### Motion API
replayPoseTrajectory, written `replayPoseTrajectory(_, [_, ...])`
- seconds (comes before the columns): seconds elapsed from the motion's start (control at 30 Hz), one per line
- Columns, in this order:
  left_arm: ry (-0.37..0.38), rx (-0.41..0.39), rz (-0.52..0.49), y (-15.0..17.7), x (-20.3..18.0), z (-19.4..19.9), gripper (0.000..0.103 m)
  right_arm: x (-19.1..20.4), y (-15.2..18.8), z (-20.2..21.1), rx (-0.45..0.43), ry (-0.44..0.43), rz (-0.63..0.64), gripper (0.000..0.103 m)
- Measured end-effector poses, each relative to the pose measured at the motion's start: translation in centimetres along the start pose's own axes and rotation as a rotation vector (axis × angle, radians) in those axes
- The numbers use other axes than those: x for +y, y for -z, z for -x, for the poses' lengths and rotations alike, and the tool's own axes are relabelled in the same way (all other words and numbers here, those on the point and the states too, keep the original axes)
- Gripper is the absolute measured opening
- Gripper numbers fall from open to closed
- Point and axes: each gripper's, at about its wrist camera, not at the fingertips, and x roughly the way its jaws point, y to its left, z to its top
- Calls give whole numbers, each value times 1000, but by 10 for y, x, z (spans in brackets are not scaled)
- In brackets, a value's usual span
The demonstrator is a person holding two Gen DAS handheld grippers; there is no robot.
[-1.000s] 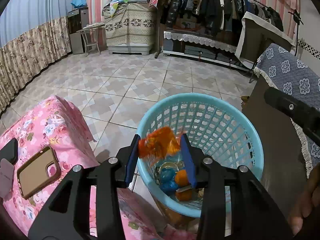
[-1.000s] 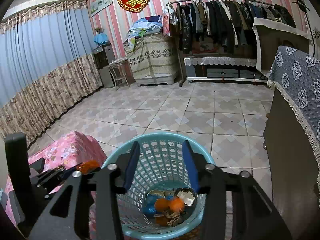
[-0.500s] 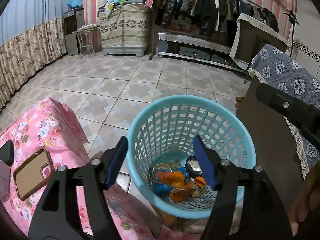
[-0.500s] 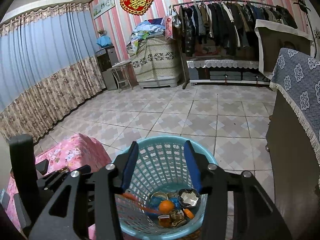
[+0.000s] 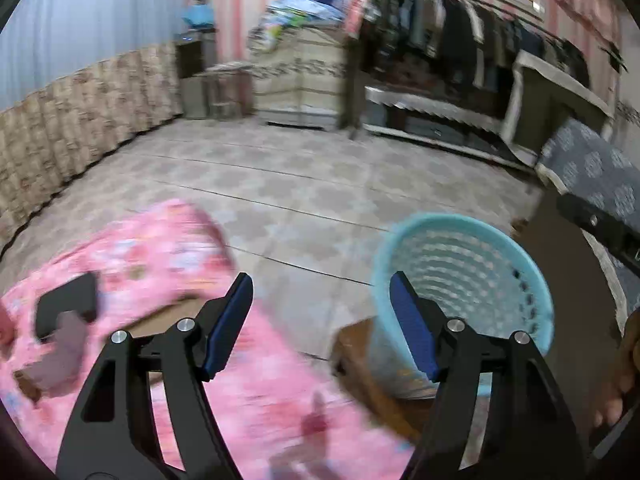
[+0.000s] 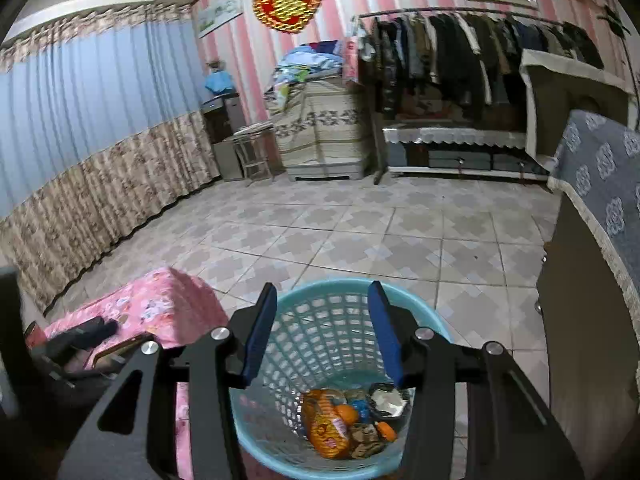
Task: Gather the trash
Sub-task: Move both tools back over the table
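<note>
A light blue mesh basket (image 6: 320, 340) stands on the floor and holds the trash: an orange wrapper (image 6: 320, 432), small orange balls, a blue piece and a foil cup. My right gripper (image 6: 322, 320) hovers just above its rim, its jaws opening with nothing between them. The left wrist view is blurred by motion. There my left gripper (image 5: 320, 300) is open and holds nothing, over the gap between the pink floral cloth (image 5: 160, 240) and the basket (image 5: 440, 220), which sits to its right.
Dark flat items, one like a phone (image 5: 68, 300), lie on the pink cloth. A brown cabinet under a grey patterned cover (image 6: 600, 184) stands close on the right of the basket. A person's hand (image 5: 624, 360) shows at the right edge. Tiled floor (image 6: 360, 232) stretches beyond.
My left gripper opened and let the orange wrapper fall into the basket, then swung left and up away from it. The right gripper stayed over the basket and its jaws widened a little.
</note>
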Motion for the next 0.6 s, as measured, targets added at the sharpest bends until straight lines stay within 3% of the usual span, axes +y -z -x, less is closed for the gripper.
replayPoseTrajectory(0.07, [-52,-29,17,3,37,23,71,19,-3,1,-6,-40,24,56])
replayPoseTrajectory(0.13, [-168,-82,22,16,89,60,78,48,-9,7,-32,-104,66,56])
replayPoseTrajectory(0.17, [-224,-100,31,23,111,75,80,63,-10,10,-43,-129,77,59])
replayPoseTrajectory(0.2, [-293,-112,54,32,142,92,81,78,-10,11,-52,-158,85,68])
replayPoseTrajectory(0.27, [-383,-107,131,51,201,121,83,116,-8,11,-68,-211,104,80])
replayPoseTrajectory(0.37, [-475,-66,207,84,274,145,87,173,6,1,-41,-275,139,82])
replayPoseTrajectory(0.47, [-531,-12,227,121,320,144,87,231,26,-7,-16,-403,184,82])
replayPoseTrajectory(0.6, [-488,91,269,147,338,111,87,292,44,-15,31,-433,307,82])
